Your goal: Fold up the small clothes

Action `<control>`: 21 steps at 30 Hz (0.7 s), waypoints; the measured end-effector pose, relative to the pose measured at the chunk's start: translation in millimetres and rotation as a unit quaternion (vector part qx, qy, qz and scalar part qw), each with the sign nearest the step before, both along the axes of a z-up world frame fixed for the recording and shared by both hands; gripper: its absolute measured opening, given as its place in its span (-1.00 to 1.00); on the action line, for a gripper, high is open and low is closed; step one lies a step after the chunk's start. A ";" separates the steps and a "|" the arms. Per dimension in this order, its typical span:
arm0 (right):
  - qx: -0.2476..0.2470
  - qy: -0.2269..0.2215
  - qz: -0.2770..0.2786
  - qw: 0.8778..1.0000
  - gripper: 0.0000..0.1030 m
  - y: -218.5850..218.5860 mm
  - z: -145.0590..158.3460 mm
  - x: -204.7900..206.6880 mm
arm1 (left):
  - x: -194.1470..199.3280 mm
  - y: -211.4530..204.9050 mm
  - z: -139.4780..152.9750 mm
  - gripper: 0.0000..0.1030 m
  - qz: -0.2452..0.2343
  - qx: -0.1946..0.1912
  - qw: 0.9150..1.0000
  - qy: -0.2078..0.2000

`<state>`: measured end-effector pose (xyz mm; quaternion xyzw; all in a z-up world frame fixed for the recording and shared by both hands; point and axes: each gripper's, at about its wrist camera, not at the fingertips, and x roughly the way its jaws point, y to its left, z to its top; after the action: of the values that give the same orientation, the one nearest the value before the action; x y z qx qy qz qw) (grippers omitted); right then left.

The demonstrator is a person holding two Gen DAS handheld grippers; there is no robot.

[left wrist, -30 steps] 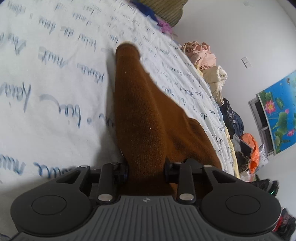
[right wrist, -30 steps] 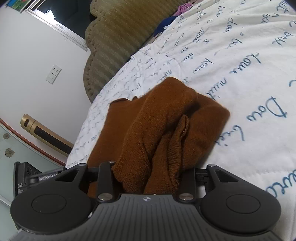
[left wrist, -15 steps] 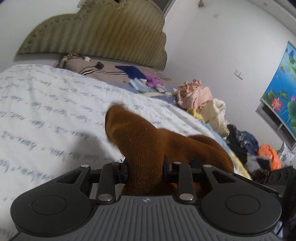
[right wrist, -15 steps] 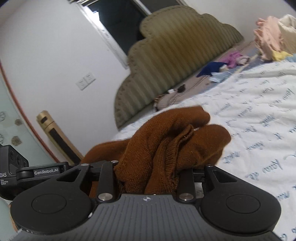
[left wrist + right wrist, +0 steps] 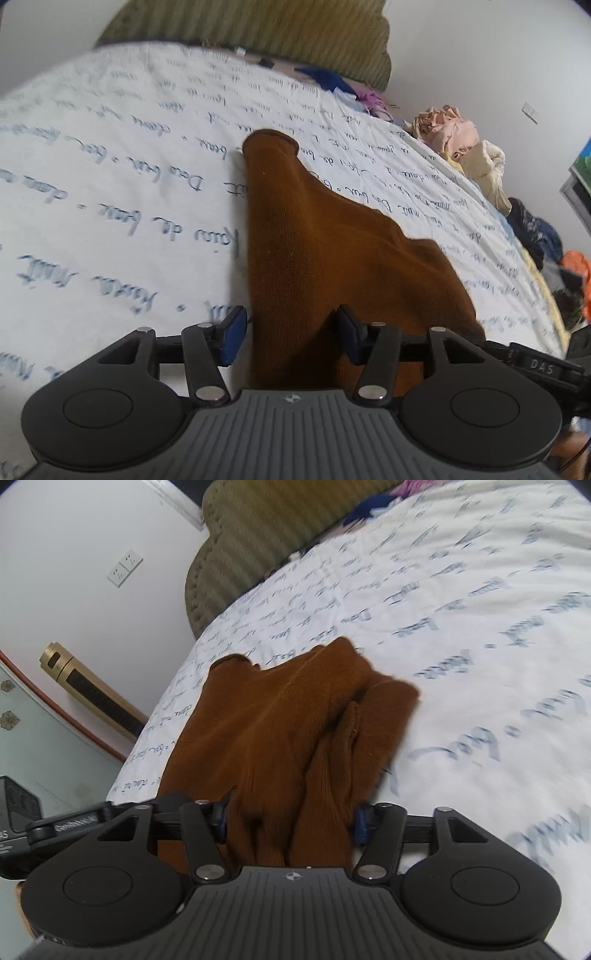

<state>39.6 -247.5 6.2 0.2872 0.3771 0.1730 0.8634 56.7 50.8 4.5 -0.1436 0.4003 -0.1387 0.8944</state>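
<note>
A small brown knitted garment (image 5: pixel 314 236) lies on the white bedsheet with blue script (image 5: pixel 110 177). In the left wrist view one long part of it stretches away from me, flat on the sheet. My left gripper (image 5: pixel 290 336) stands open, its blue pads apart on either side of the knit. In the right wrist view the same brown garment (image 5: pixel 295 716) lies bunched in folds near the bed's edge. My right gripper (image 5: pixel 290 821) is also open, with the knit lying between its pads.
A green padded headboard (image 5: pixel 266 535) stands at the bed's far end. Piles of clothes (image 5: pixel 458 136) lie along the bed's right side. The bed's edge, a gold cylinder (image 5: pixel 92 690) and the floor are to the left in the right wrist view.
Both grippers came down toward the bed from a raised pose and opened. The brown garment, held up half a second ago, now lies on the sheet.
</note>
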 end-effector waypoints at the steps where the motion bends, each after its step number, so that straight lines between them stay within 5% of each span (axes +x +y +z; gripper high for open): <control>1: -0.010 -0.003 -0.002 1.000 0.29 -0.9 -1.9 -6.3 | -4.6 -0.4 -1.8 0.02 -0.001 0.009 1.000 -0.004; 6: -0.038 -0.021 -0.029 0.999 0.31 1.3 -0.6 -29.0 | -20.8 0.2 -3.7 0.09 0.027 0.025 0.999 -0.015; 9: -0.086 -0.053 -0.038 0.994 0.33 8.2 7.2 -41.8 | -31.0 -7.5 -2.0 0.33 0.047 0.070 0.996 -0.042; 14: -0.135 -0.056 -0.055 0.988 0.34 19.8 8.4 -52.4 | -45.8 -17.5 3.4 0.30 0.052 0.102 0.991 -0.063; 18: -0.180 -0.068 -0.037 0.981 0.61 31.4 4.6 -54.3 | -52.0 -22.8 3.2 0.30 0.056 0.117 0.989 -0.064; 21: -0.189 -0.057 -0.048 0.979 0.61 32.2 -1.6 -56.3 | -59.6 -24.7 3.0 0.31 0.059 0.125 0.988 -0.067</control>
<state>-16.6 -215.3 4.6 0.1261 0.3389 0.0727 0.9295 -2.8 26.1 7.5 -0.0445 0.3441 -0.0438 0.9369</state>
